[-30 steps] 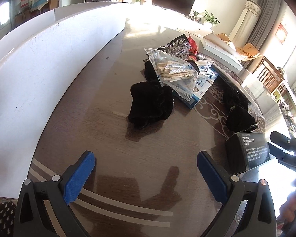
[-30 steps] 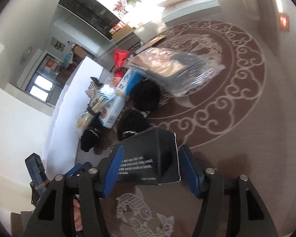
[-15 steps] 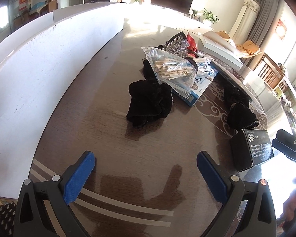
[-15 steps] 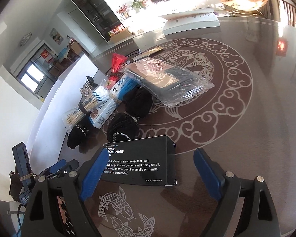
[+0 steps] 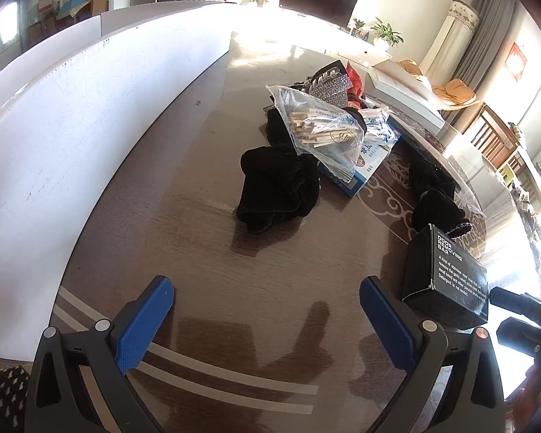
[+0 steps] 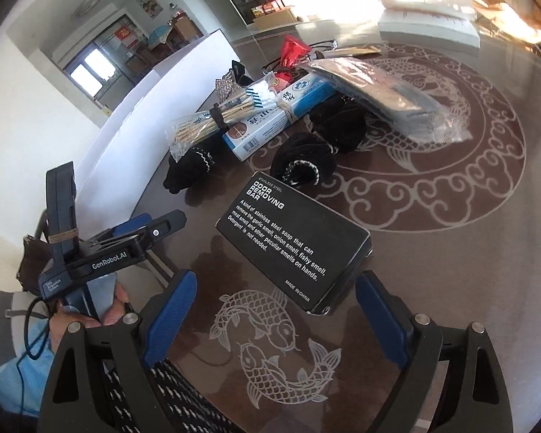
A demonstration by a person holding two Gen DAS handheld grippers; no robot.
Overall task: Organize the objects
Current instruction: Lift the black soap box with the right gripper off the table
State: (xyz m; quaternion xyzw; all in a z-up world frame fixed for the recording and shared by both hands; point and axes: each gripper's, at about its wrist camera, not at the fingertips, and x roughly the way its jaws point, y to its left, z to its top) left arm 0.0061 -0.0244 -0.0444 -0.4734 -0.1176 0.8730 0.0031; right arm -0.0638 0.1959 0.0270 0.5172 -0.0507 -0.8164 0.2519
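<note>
A black box labelled "odor removing bar" (image 6: 299, 241) lies flat on the brown table, just ahead of my open right gripper (image 6: 274, 317) and clear of its jaws. It also shows in the left wrist view (image 5: 447, 278), at the right. My left gripper (image 5: 267, 321) is open and empty over bare table, with a black velvet cloth (image 5: 277, 191) ahead of it. Behind that lie a clear bag of wooden sticks (image 5: 324, 130) and a blue and white box (image 6: 277, 119).
A white partition wall (image 5: 72, 115) runs along the table's left side. More black cloths (image 6: 306, 162), a plastic-wrapped flat packet (image 6: 386, 93) and a red item (image 6: 292, 50) crowd the middle of the table (image 6: 451, 252). The left gripper shows in the right wrist view (image 6: 119, 241).
My right gripper opened, let go of the black box and drew back; the box now lies flat on the table. The left gripper barely moved.
</note>
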